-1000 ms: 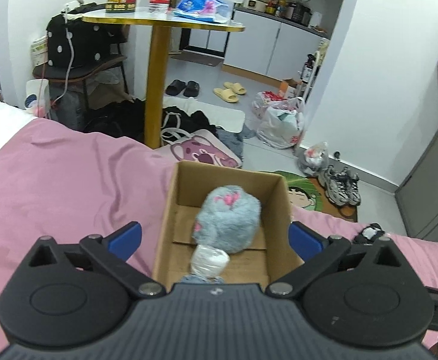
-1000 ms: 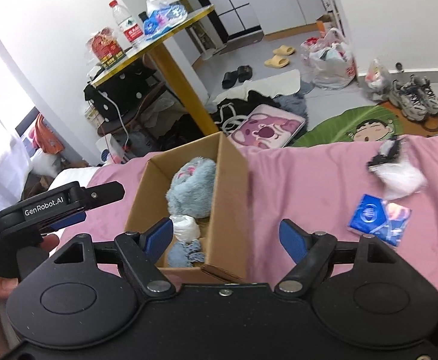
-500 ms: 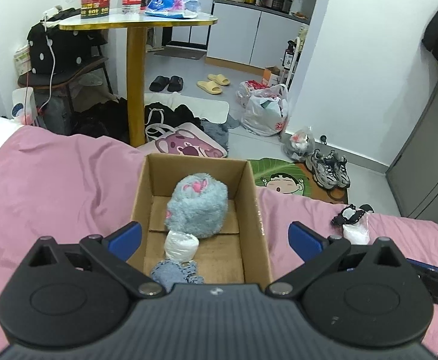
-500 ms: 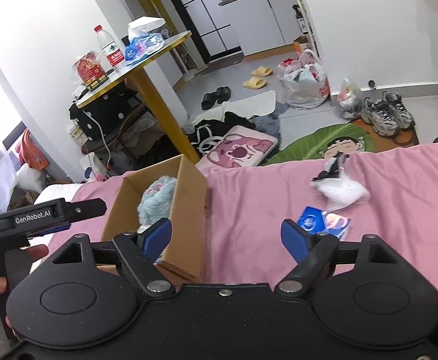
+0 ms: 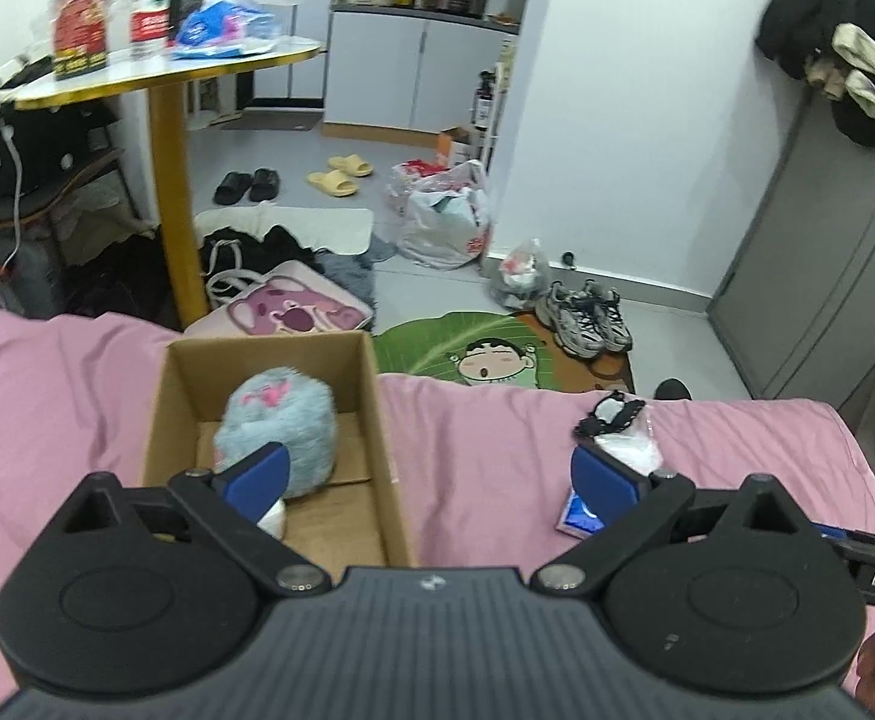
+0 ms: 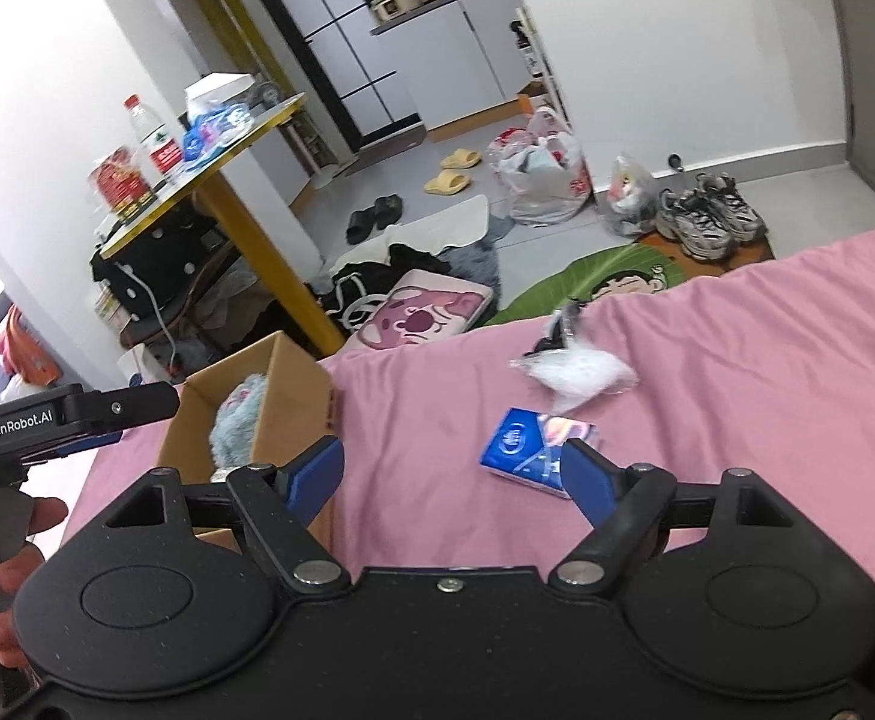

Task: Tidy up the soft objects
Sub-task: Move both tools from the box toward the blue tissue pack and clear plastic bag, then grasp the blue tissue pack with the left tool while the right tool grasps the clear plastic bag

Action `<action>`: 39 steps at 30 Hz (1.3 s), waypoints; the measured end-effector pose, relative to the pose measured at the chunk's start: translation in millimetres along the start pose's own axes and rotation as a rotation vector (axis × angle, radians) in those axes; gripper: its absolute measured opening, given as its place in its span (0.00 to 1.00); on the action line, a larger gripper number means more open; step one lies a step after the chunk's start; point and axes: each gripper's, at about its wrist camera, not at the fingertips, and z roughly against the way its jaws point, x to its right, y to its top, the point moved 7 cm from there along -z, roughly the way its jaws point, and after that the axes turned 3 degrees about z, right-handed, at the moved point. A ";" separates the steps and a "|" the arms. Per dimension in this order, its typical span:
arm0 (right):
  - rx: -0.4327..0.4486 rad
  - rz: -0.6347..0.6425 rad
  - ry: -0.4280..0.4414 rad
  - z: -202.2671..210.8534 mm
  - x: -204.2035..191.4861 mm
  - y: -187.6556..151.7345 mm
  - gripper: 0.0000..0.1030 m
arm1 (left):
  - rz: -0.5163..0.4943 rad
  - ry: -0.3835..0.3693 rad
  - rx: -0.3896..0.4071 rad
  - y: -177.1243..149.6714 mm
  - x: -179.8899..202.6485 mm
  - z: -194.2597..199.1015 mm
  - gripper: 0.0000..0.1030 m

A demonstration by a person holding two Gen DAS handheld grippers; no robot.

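An open cardboard box point(image 5: 386, 438) point(image 6: 299, 384) stands on the pink bed sheet point(image 5: 473, 450) point(image 6: 737, 360). Inside lie a fluffy blue-grey plush point(image 5: 278, 420) point(image 6: 236, 420) and a small white soft item point(image 5: 274, 519). To its right on the sheet lie a blue tissue pack point(image 6: 536, 444) point(image 5: 578, 519) and a clear bag of white stuffing with a black piece point(image 6: 575, 363) point(image 5: 617, 426). My left gripper point(image 5: 431, 474) is open and empty above the box's right wall. My right gripper point(image 6: 455, 474) is open and empty, its right finger beside the tissue pack.
Beyond the bed's far edge are a yellow-legged round table point(image 5: 164, 138) with a bottle and packets, a pink bear bag point(image 5: 290, 312), a green cartoon mat point(image 5: 485, 354), sneakers point(image 5: 587, 318), plastic bags point(image 5: 446, 222) and slippers on the grey floor. A grey wardrobe point(image 5: 821, 252) stands at right.
Both grippers have swung to the right, away from the box. The tissue pack and stuffing bag now sit in front of the right gripper. Both stay open.
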 end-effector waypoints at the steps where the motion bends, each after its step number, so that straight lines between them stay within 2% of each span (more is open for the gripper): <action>1: -0.004 -0.005 -0.002 -0.1 4.0 -1.2 0.76 | -0.006 -0.004 0.000 -0.5 4.1 -1.8 0.97; 12: -0.047 -0.067 -0.042 -7.8 44.8 -10.8 0.57 | -0.129 -0.079 -0.070 -19.3 56.9 -48.3 0.93; 14: -0.054 -0.077 -0.052 -9.4 53.2 -11.6 0.50 | -0.148 -0.097 -0.089 -24.6 66.8 -59.1 0.92; 17: -0.072 -0.087 -0.062 -14.3 64.9 -11.1 0.45 | -0.166 -0.110 -0.110 -31.7 78.9 -73.4 0.92; 22: -0.101 -0.084 -0.081 -24.3 77.0 -8.2 0.41 | -0.180 -0.138 -0.154 -43.4 96.2 -97.8 0.92; 30: -0.146 -0.077 -0.112 -38.6 92.8 10.3 0.42 | -0.201 -0.185 -0.259 -68.3 116.5 -140.9 0.92; 36: -0.154 -0.079 -0.111 -57.6 96.7 23.4 0.44 | -0.214 -0.151 -0.318 -80.8 121.2 -172.7 0.92; 39: -0.173 -0.072 -0.112 -67.6 98.2 24.9 0.44 | -0.211 -0.164 -0.339 -84.0 123.5 -184.9 0.92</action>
